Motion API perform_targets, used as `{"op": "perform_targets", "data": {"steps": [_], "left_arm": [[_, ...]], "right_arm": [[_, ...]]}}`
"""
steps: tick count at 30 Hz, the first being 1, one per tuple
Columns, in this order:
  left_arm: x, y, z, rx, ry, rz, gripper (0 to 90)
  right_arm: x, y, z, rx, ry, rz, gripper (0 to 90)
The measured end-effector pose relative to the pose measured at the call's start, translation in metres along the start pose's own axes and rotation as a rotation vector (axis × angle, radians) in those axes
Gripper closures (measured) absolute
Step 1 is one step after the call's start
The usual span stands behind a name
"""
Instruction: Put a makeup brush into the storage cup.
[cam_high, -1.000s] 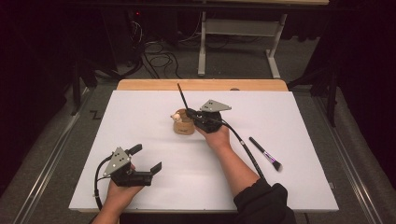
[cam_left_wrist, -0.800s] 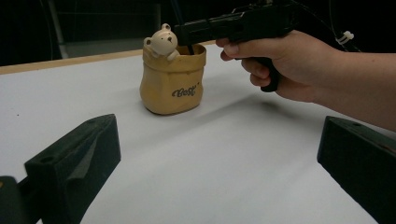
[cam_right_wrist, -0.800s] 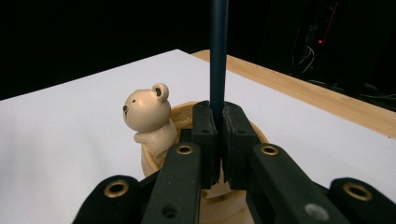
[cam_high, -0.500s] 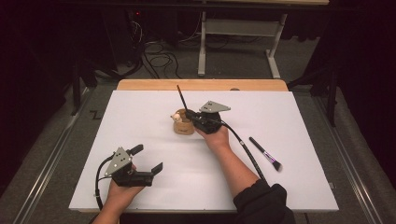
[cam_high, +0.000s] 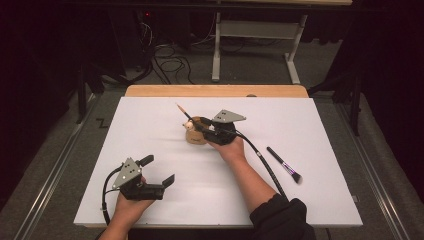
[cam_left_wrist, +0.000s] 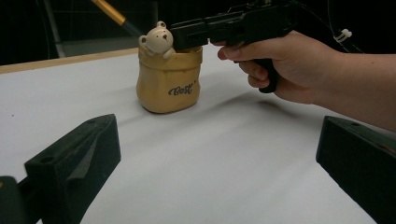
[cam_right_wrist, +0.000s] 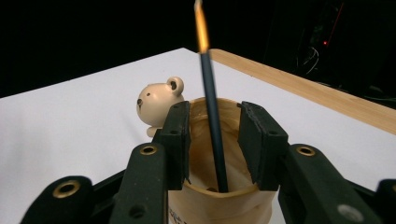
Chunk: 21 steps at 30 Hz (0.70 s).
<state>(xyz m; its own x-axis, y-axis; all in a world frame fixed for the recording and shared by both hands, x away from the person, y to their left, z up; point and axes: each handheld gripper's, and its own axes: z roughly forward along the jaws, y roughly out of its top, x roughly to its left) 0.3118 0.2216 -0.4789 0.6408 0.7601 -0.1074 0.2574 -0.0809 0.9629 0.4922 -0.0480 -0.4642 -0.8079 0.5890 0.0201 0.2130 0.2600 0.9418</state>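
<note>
Standing in the bear-faced cup (cam_right_wrist: 210, 196) near the table's (cam_high: 150, 125) middle, the brush (cam_right_wrist: 212, 121) rose between the right gripper (cam_right_wrist: 214, 142), whose jaws had just been opening and stood clear of it. Its long axis ran nearly upright, leaning far-left. The left gripper (cam_high: 159, 171) waited wide open, empty, near-left.

Dark room, grey floor (cam_high: 60, 150), cables (cam_high: 165, 55), white table frame (cam_high: 252, 30).

Right claw (cam_right_wrist: 214, 145) parted around brush handle (cam_right_wrist: 211, 107) inside bear pot (cam_right_wrist: 205, 140)
</note>
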Motion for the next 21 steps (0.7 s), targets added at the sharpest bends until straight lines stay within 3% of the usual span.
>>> {"op": "perform_targets", "data": {"steps": [13,21], "left_arm": [[0.000,0.000,0.001,0.010,0.005,0.005,0.7],[-0.001,0.000,0.002,0.014,0.008,0.011,0.6]], "right_arm": [[0.002,0.005,-0.010,-0.021,-0.001,-0.017,64.2],[-0.001,0.002,-0.021,-0.004,-0.013,-0.013,64.4]]}}
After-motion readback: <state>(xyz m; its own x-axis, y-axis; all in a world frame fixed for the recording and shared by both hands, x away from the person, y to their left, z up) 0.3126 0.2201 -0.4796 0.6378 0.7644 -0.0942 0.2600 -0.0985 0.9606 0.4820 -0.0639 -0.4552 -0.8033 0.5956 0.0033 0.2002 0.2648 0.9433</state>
